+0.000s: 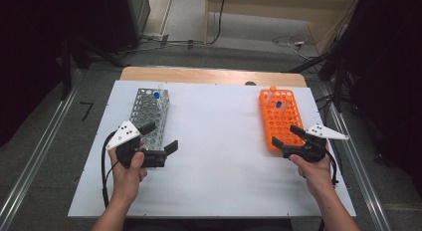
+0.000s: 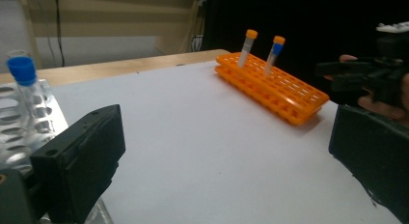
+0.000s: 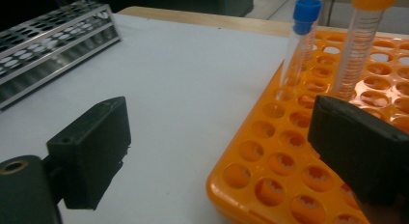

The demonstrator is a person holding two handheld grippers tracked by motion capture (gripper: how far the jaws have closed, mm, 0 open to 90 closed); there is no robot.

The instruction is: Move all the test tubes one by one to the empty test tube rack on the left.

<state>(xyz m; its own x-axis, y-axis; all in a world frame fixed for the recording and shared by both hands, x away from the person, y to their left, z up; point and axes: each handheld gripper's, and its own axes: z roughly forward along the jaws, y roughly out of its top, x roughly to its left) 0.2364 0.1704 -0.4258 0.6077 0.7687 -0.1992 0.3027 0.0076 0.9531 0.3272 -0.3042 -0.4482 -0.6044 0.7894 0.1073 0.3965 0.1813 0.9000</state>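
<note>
Both tongs gape empty: right tongs (image 1: 287,136) approach the orange rack's (image 3: 270,185) blue-capped tube (image 3: 300,45); left tongs (image 1: 160,137) hover beside the metal rack (image 1: 149,111); next, closing on that tube.

This place looks like a laboratory test room. On the white bench (image 1: 214,156) stand an orange tube rack (image 1: 280,122) and a metal tube rack (image 1: 149,114), both with capped sample tubes (image 2: 248,46) in them. The right gripper (image 1: 287,136) is just beside the orange rack, and the left gripper (image 1: 159,137) is by the metal one. Behind the bench, black curtains (image 1: 35,52) hang at both sides, cables (image 1: 291,42) lie on the grey floor, and metal rails (image 1: 35,156) run along the bench.
</note>
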